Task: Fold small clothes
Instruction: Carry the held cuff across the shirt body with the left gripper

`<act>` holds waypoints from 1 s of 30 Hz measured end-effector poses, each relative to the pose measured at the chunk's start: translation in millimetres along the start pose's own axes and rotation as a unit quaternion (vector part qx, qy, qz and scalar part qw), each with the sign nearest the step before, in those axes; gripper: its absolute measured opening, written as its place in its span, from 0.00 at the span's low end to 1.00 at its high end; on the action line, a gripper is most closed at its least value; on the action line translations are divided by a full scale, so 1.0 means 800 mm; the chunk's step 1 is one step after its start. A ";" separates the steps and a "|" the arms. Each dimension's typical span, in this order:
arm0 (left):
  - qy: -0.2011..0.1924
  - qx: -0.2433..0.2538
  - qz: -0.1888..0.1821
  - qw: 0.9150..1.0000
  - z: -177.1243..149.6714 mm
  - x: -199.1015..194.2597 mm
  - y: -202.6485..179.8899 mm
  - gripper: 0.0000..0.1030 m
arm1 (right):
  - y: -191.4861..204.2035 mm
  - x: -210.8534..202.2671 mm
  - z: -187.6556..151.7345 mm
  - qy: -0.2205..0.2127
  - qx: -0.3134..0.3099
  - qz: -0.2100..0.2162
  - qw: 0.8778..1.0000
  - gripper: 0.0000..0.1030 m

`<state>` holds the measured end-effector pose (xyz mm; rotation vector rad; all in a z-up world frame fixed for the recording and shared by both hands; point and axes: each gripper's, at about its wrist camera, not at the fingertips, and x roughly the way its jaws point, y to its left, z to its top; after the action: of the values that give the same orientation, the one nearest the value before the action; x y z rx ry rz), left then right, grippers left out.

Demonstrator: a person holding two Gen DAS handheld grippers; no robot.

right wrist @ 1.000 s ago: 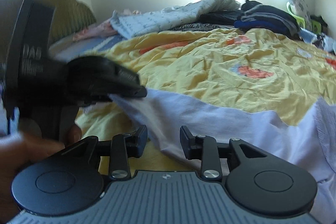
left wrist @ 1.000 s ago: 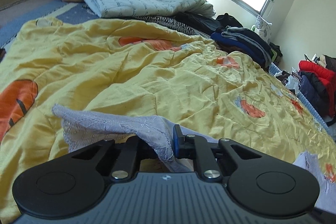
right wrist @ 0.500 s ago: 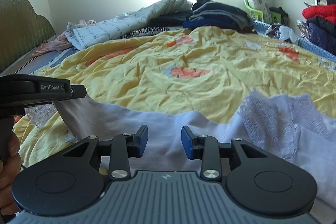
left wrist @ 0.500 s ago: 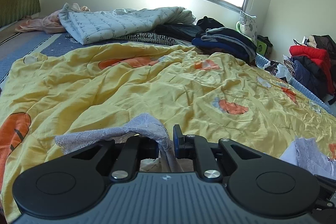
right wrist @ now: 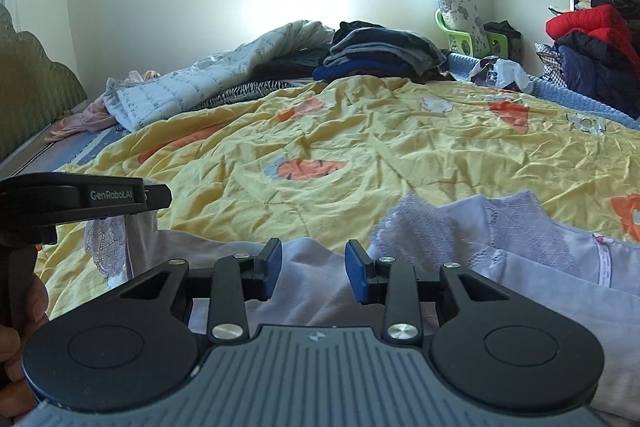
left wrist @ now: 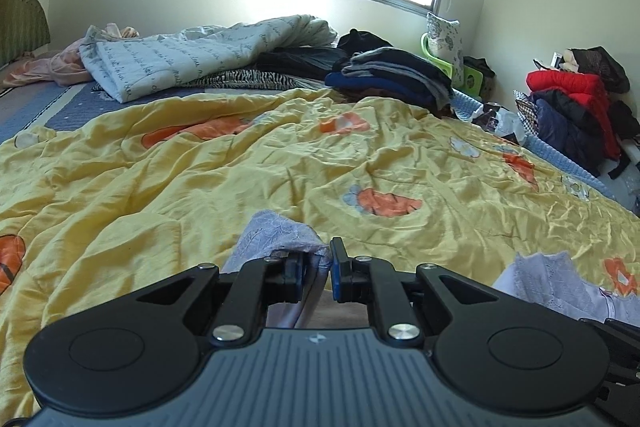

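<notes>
A pale lavender garment with lace trim [right wrist: 500, 251] lies across the near part of the yellow quilt [right wrist: 400, 155]. My left gripper [left wrist: 318, 269] is shut on a lace corner of the garment [left wrist: 276, 231] and holds it lifted off the quilt. The same gripper shows from the side in the right wrist view [right wrist: 120, 195], with the cloth hanging from it. My right gripper [right wrist: 313, 269] is open, its jaws apart just above the garment's middle, holding nothing. Another part of the garment shows at the lower right of the left wrist view [left wrist: 552, 283].
A folded light-blue quilt [left wrist: 192, 51] and a stack of dark folded clothes [left wrist: 392, 75] lie at the far side of the bed. Red and navy jackets [left wrist: 568, 107] are piled at the right wall. A green headboard [right wrist: 32, 91] stands at the left.
Both grippers have tilted upward, so more wall and window show. The left gripper has lifted the lace corner and bunched it closer. The right gripper has stayed open over the garment.
</notes>
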<state>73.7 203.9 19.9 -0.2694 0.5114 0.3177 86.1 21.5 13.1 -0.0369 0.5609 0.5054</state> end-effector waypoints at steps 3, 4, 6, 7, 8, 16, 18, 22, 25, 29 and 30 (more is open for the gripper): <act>0.002 0.006 -0.006 1.000 0.001 0.000 -0.013 0.13 | -0.010 -0.009 -0.001 -0.005 0.004 -0.006 1.000 0.41; 0.001 0.009 -0.009 1.000 0.002 0.000 -0.019 0.13 | -0.015 -0.012 -0.001 -0.006 0.007 -0.009 1.000 0.41; -0.003 0.014 -0.014 1.000 0.006 -0.001 -0.031 0.13 | -0.025 -0.017 -0.002 -0.008 0.013 -0.015 1.000 0.41; -0.006 0.018 -0.017 1.000 0.009 -0.001 -0.039 0.13 | -0.031 -0.020 -0.003 -0.010 0.018 -0.020 1.000 0.41; -0.009 0.022 -0.020 1.000 0.012 -0.001 -0.046 0.13 | -0.037 -0.023 -0.003 -0.011 0.022 -0.023 0.999 0.41; -0.013 0.056 -0.054 0.997 0.025 0.003 -0.119 0.13 | -0.093 -0.049 -0.008 -0.030 0.064 -0.058 0.996 0.41; -0.013 0.066 -0.066 0.996 0.022 0.001 -0.138 0.13 | -0.105 -0.056 -0.010 -0.033 0.074 -0.065 0.995 0.41; -0.010 0.083 -0.087 0.993 0.013 -0.004 -0.171 0.13 | -0.127 -0.069 -0.018 -0.037 0.088 -0.081 0.992 0.41; -0.005 0.092 -0.098 0.991 0.005 -0.004 -0.191 0.13 | -0.142 -0.076 -0.024 -0.038 0.098 -0.091 0.990 0.41; 0.001 0.103 -0.106 0.989 -0.003 -0.005 -0.208 0.09 | -0.156 -0.082 -0.030 -0.038 0.110 -0.099 0.988 0.41; 0.003 0.104 -0.107 0.989 -0.004 -0.005 -0.211 0.09 | -0.158 -0.082 -0.031 -0.039 0.113 -0.100 0.988 0.41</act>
<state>130.1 47.6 47.8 -0.1219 0.5122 0.0530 85.0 -123.4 13.0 0.1406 0.5279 0.2456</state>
